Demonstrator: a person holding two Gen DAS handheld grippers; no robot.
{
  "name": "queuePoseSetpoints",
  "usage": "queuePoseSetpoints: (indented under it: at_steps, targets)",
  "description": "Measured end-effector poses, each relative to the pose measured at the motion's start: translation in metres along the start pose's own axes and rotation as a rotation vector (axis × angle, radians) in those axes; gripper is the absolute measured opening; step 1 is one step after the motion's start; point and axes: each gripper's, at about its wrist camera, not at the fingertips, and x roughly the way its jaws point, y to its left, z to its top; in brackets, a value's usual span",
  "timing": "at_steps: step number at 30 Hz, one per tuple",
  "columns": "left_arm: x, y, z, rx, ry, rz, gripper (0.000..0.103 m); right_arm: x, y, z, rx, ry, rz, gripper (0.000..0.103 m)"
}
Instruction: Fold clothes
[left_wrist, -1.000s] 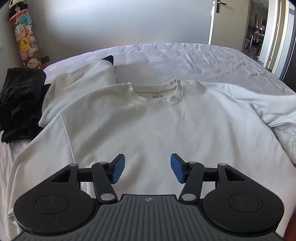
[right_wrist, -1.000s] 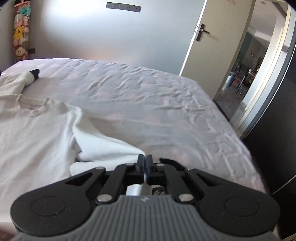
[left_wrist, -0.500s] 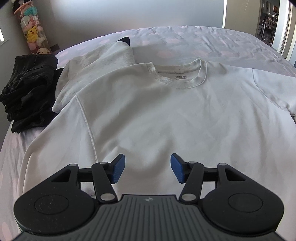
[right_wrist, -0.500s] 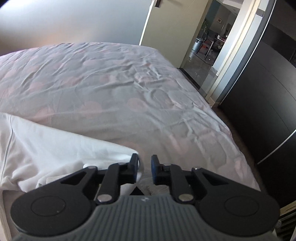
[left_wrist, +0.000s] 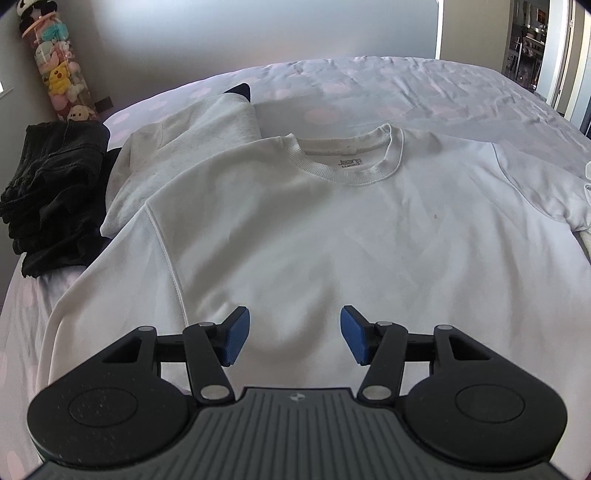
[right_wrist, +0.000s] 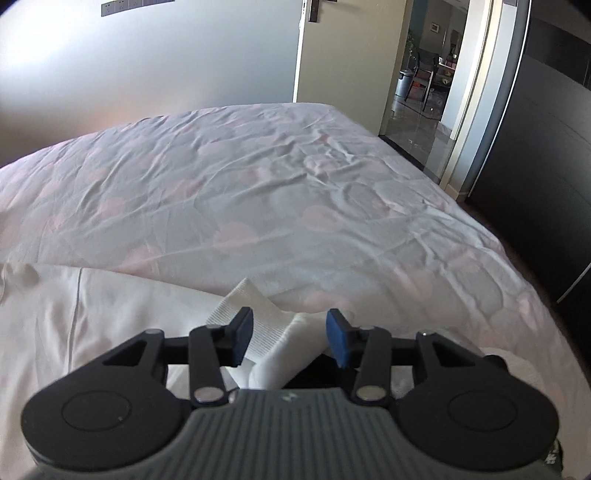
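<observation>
A white sweatshirt lay flat, collar away, on the bed. The left gripper hovered above its lower front, jaws spread. The right gripper, also spread, straddled its ribbed cuff. Soft, light, floppy; probably best pinched at cuff or hem.

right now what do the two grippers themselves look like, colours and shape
Both look alike: the left gripper and right gripper have matte black linkage arms with silver pivot pins, blue ribbed pads on the fingertips, two round black discs, and a grey ridged body with a small emblem.
</observation>
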Motion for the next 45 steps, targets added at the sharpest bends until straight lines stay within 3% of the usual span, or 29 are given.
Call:
queuePoseSetpoints:
  at_steps: [2, 4, 8, 9, 11, 13, 14, 22, 28, 32, 34, 37, 42, 45]
  targets:
    - [-0.001, 0.000, -0.001, 0.009, 0.003, 0.006, 0.064, 0.007, 0.015, 0.001, -0.036, 0.006, 0.006, 0.051]
    - [0.002, 0.004, -0.002, -0.001, 0.014, 0.011, 0.064, 0.017, 0.037, -0.002, -0.108, 0.015, -0.005, 0.069]
    - [0.010, 0.012, -0.005, -0.017, 0.031, 0.019, 0.064, 0.048, 0.071, -0.015, -0.251, 0.046, -0.096, 0.073]
    - [0.011, 0.013, -0.006, -0.021, 0.034, 0.019, 0.064, 0.056, 0.077, -0.019, -0.283, 0.059, -0.124, 0.072]
    - [0.014, 0.017, -0.007, -0.029, 0.040, 0.020, 0.064, 0.067, 0.081, -0.026, -0.313, 0.066, -0.185, 0.057]
    - [0.016, 0.020, -0.008, -0.032, 0.044, 0.022, 0.064, 0.069, 0.078, -0.030, -0.320, 0.058, -0.226, 0.012]
    - [0.016, 0.022, -0.009, -0.032, 0.046, 0.024, 0.064, 0.066, 0.073, -0.029, -0.307, 0.043, -0.231, 0.009]
    - [-0.001, 0.043, -0.010, -0.062, 0.023, 0.036, 0.064, -0.026, -0.011, -0.008, -0.129, -0.121, -0.322, 0.007]
    - [-0.024, 0.049, -0.010, -0.057, 0.011, 0.027, 0.064, -0.039, -0.083, -0.022, -0.008, -0.085, -0.427, 0.007]
    - [-0.046, 0.048, -0.010, -0.045, 0.013, -0.017, 0.064, -0.022, -0.110, -0.037, 0.120, 0.005, -0.372, 0.008]
    - [-0.062, 0.047, -0.009, -0.030, 0.008, -0.034, 0.064, -0.025, -0.114, -0.043, 0.171, 0.019, -0.349, 0.017]
    - [-0.086, 0.042, -0.011, 0.023, 0.030, -0.049, 0.064, -0.045, -0.104, -0.043, 0.139, 0.004, -0.327, 0.029]
    - [-0.112, 0.030, -0.028, 0.166, 0.117, -0.035, 0.064, -0.097, -0.068, -0.046, 0.063, -0.035, -0.179, 0.030]
    - [-0.119, 0.029, -0.050, 0.231, 0.199, -0.027, 0.064, -0.121, -0.034, -0.061, -0.013, 0.006, -0.052, 0.030]
